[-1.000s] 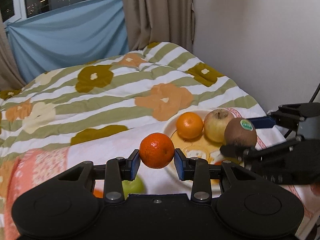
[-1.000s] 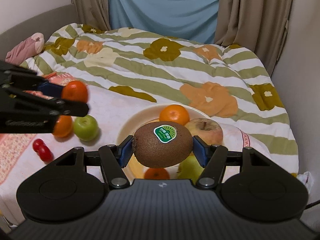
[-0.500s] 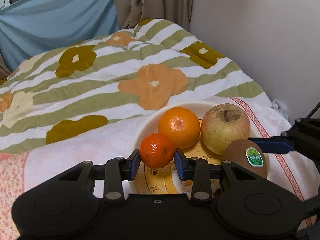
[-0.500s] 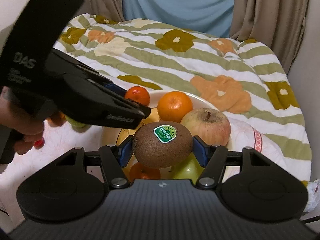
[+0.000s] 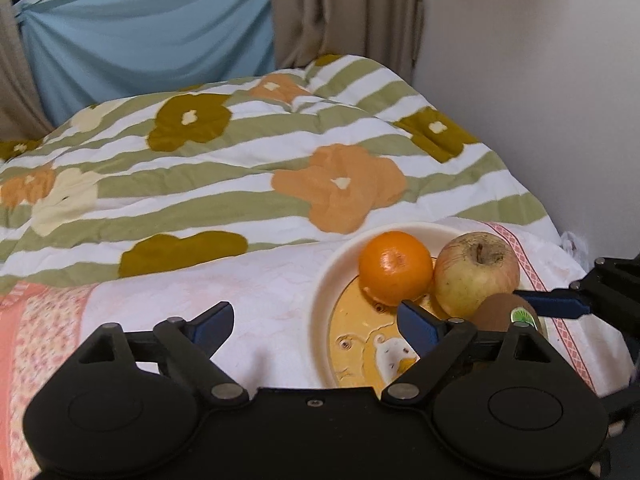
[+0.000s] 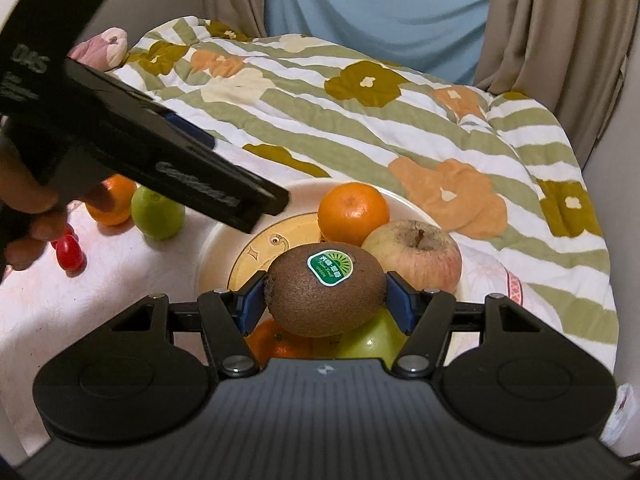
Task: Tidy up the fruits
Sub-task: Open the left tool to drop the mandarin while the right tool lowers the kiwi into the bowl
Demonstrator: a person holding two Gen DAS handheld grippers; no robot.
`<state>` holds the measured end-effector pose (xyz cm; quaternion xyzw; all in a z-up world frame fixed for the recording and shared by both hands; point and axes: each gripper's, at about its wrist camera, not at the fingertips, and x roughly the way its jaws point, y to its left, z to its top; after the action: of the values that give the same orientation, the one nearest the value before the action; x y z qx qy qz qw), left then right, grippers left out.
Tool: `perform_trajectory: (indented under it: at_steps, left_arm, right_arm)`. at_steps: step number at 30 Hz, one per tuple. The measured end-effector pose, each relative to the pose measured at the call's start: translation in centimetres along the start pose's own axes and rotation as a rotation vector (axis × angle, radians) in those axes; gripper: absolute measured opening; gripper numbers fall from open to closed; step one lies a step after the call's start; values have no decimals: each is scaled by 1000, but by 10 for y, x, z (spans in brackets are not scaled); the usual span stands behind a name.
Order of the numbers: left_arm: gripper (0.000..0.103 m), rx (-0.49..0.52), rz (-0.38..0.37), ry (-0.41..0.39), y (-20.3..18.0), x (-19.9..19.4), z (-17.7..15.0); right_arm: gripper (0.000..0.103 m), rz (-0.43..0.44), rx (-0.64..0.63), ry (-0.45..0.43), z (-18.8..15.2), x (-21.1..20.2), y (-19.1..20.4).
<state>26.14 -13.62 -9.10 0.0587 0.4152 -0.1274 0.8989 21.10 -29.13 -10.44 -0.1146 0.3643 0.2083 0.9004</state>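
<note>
On the far left of my right wrist view, two cherry tomatoes (image 6: 69,251), a mandarin (image 6: 114,202) and a green lime-like fruit (image 6: 158,213) lie on the white cloth (image 6: 100,300) over the bed, all outside the plate (image 6: 212,248). My left gripper (image 5: 310,326) hangs just left of the plate's rim, jaws spread wide with nothing between them. In the plate sit an orange (image 6: 353,213) and, touching it on its right, a blotchy apple (image 6: 414,254); another orange fruit (image 6: 276,342) and a green one (image 6: 372,340) peek from under my right gripper (image 6: 325,300). That gripper pinches the kiwi (image 6: 324,290) across its long ends, above the plate's near side. I judge the kiwi light but soft and easily bruised, its fuzzy skin giving fair friction, so a gentle squeeze should do. The loose round fruits would likely roll on the soft bedding; I'd take each across its widest part.
</note>
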Motion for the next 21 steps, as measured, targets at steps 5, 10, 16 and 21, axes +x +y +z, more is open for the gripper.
perform_trajectory:
  at_steps: [5,10,16,21]
  left_arm:
    - [94,-51,30,-25,12,-26,-9]
    - [95,-75,66,-37,23,-41,-16]
    - [95,-89,100,-34,31,-46,-25]
    - [95,-96,108,-24,32,-46,-32]
  right_arm:
    - [77,20,-32,-15,9,2,8]
    - [77,49,-56,-22,21,21,16]
    - [77,71,-84,4,22,51,23]
    - [78,73,-85,29,16,60,21]
